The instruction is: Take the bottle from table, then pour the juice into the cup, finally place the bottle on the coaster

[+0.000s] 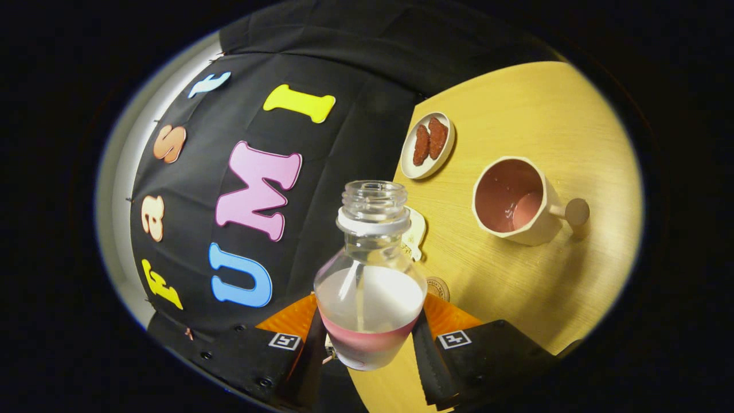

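Note:
My gripper (370, 338) is shut on a clear plastic bottle (370, 287), both fingers pressing its lower body. The bottle has no cap, a white neck ring, and a little pink juice at its base. The whole view is rolled, so the wooden table (545, 115) stands tilted beside the bottle. A cream cup (516, 201) with a knob handle stands beyond the fingers, apart from the bottle mouth, with pink juice inside. A round coaster (438, 288) peeks out just behind the bottle's shoulder, mostly hidden.
A small white dish (427, 145) holding two reddish-brown pieces sits past the cup near the table's far edge. A pale flat tag-like item (415, 235) lies behind the bottle neck. The black booth wall rises directly behind the table edge.

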Available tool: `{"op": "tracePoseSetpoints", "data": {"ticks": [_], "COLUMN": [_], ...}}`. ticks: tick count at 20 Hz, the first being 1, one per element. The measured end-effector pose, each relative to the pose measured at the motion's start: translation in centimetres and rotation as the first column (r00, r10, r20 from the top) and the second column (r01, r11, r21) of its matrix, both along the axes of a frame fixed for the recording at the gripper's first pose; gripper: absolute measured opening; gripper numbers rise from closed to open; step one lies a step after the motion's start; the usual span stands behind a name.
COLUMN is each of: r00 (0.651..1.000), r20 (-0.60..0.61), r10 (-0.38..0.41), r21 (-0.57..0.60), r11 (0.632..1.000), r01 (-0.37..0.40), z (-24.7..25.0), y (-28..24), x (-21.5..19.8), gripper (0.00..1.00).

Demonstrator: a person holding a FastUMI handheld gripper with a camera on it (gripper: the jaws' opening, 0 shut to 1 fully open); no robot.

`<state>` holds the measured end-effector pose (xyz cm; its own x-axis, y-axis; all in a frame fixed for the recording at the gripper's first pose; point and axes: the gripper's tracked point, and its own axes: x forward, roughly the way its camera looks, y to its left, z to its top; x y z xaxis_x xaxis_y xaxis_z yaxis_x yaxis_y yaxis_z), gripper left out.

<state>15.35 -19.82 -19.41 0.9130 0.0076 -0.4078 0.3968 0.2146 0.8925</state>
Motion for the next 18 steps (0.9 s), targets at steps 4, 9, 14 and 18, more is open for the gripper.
{"op": "tracePoseSetpoints", "data": {"ticks": [4,9,14,18], "r00": [0.998,0.985,0.975,0.970], "r20": [-0.039,-0.072,-0.079,-0.109], "r10": [-0.054,-0.154,-0.209,-0.218], "r21": [0.130,0.275,0.385,0.442], "r11": [0.990,0.947,0.895,0.863], "r01": [0.059,0.168,0.223,0.244], "z": [-1.7,-2.5,-2.2,-2.6], "y": [-0.7,-1.9,-2.8,-2.4], "x": [0.8,2.0,2.7,3.4], "gripper": [0.71,0.71,0.71,0.71]}}
